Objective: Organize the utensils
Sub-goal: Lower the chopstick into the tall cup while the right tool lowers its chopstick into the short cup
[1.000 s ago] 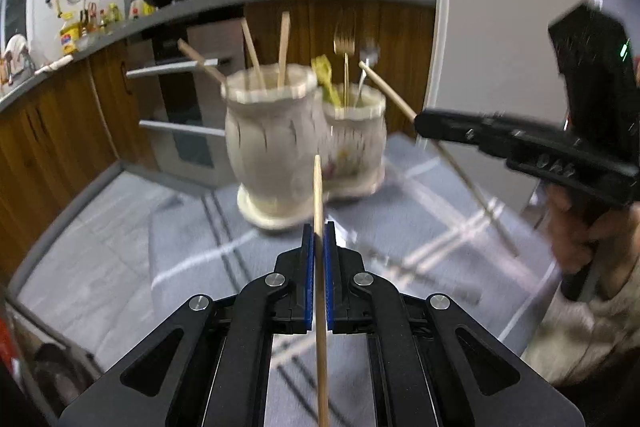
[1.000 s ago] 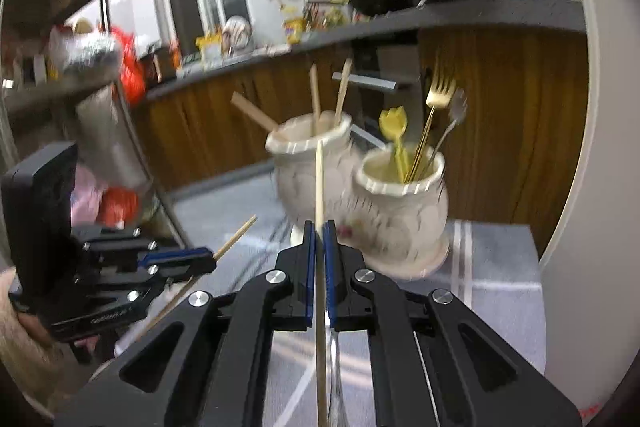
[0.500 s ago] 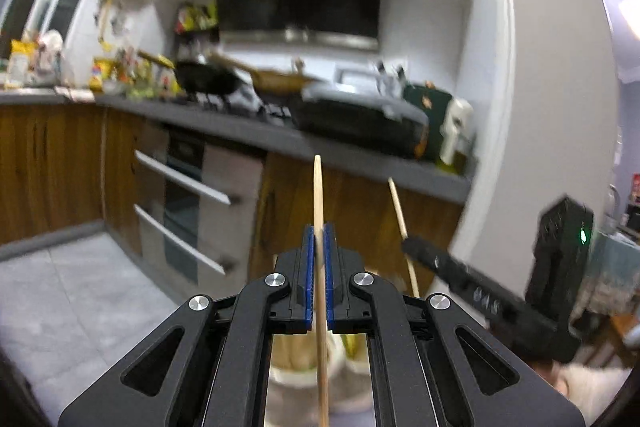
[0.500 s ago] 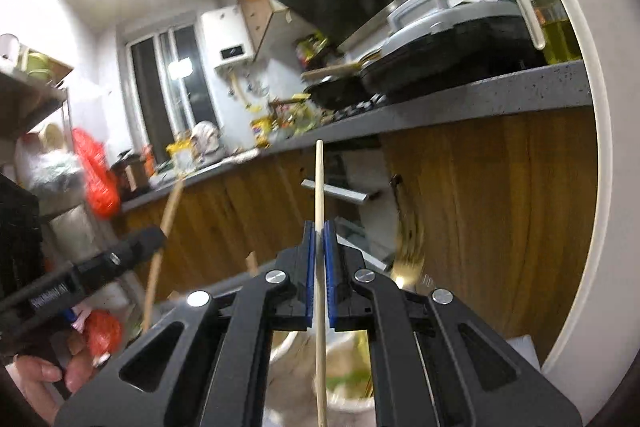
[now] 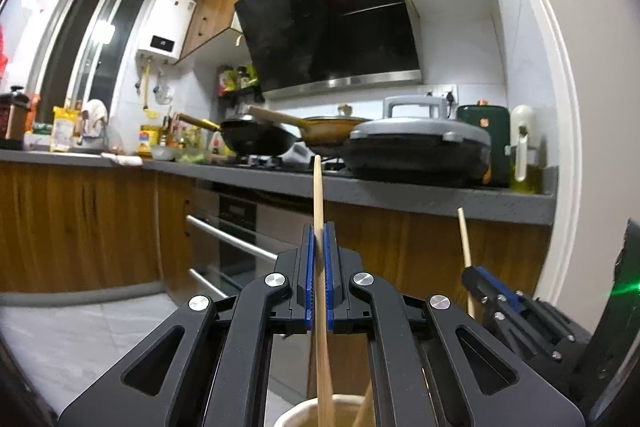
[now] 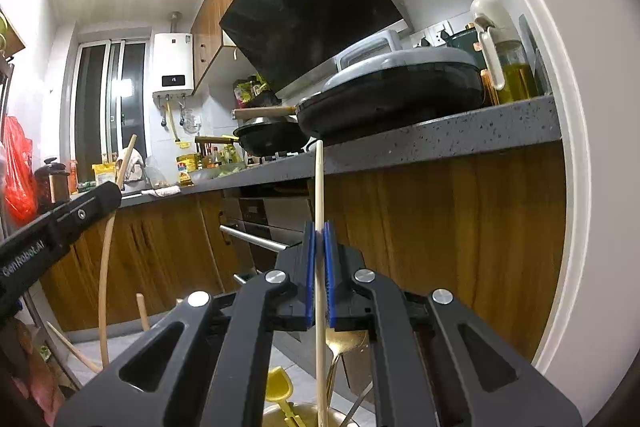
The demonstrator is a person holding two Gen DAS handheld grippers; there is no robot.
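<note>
The grey counter [image 5: 420,197] with its pans runs across the back, and its front edge stands well beyond both chopstick tips, with free air between. The left gripper [image 5: 317,247] has its blue pads closed on a chopstick [image 5: 318,195], held upright; the lower end goes down into the mouth of a cream jar [image 5: 308,413] at the bottom edge. The right gripper [image 6: 317,247] is clamped on a paler chopstick [image 6: 319,187], above a second jar [image 6: 276,417] holding a gold spoon [image 6: 346,341] and a yellow scoop [image 6: 280,389].
</note>
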